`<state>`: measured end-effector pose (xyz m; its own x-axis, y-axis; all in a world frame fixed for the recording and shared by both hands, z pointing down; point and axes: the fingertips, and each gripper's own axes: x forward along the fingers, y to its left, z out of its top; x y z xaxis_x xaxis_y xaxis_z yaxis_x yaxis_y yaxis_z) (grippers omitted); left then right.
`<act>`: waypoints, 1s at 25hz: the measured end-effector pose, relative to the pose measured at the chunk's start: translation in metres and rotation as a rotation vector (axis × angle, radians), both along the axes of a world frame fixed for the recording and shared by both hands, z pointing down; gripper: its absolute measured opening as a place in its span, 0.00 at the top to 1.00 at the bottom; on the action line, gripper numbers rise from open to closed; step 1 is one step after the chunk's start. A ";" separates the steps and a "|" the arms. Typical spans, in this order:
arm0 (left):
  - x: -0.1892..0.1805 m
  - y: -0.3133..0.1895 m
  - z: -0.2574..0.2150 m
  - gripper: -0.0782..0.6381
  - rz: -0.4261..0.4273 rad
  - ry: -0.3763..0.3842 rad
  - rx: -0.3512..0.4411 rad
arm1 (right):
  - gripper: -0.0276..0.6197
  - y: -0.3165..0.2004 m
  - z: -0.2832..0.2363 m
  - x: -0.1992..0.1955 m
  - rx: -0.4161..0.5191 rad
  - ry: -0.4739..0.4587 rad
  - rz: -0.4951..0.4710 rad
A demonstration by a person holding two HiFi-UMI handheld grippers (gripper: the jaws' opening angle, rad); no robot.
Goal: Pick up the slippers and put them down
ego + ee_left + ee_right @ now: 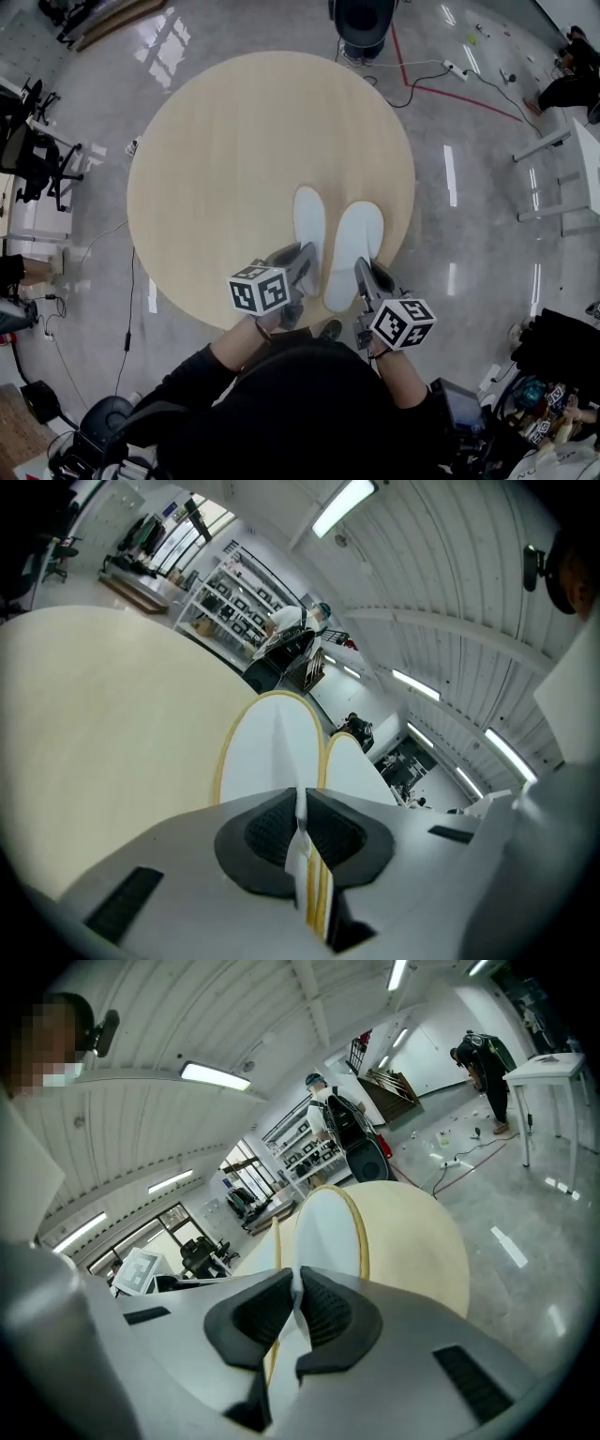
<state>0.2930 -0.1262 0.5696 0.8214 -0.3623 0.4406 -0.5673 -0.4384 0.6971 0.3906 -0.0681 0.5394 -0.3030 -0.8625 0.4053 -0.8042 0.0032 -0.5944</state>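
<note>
Two thin white slippers [310, 220], yellow-edged soles, left gripper [301, 810] and right gripper [294, 1288] fingers each pinching one.

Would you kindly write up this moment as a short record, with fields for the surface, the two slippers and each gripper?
surface: round wooden table
left slipper: white with a tan rim, near end clamped, far end pointing away from the person
right slipper: same kind, beside the left one, near end clamped
left gripper: shut on the left slipper
right gripper: shut on the right slipper
slippers' position: over the table's near edge; contact with the tabletop cannot be told
</note>
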 end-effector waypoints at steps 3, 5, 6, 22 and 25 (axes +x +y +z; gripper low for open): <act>-0.005 0.027 -0.028 0.85 -0.042 0.043 0.032 | 0.91 0.022 -0.022 -0.006 0.062 0.004 -0.026; -0.014 0.053 -0.041 0.85 -0.048 0.046 0.042 | 0.91 0.042 -0.038 -0.012 0.087 0.014 -0.045; -0.020 0.063 -0.048 0.85 -0.052 0.044 0.049 | 0.91 0.049 -0.046 -0.016 0.101 0.020 -0.058; -0.132 0.158 -0.148 0.85 -0.343 0.005 0.365 | 0.91 0.133 -0.106 -0.069 0.294 0.003 -0.188; -0.144 0.169 -0.137 0.85 -0.381 -0.030 0.324 | 0.91 0.138 -0.091 -0.076 0.261 -0.039 -0.216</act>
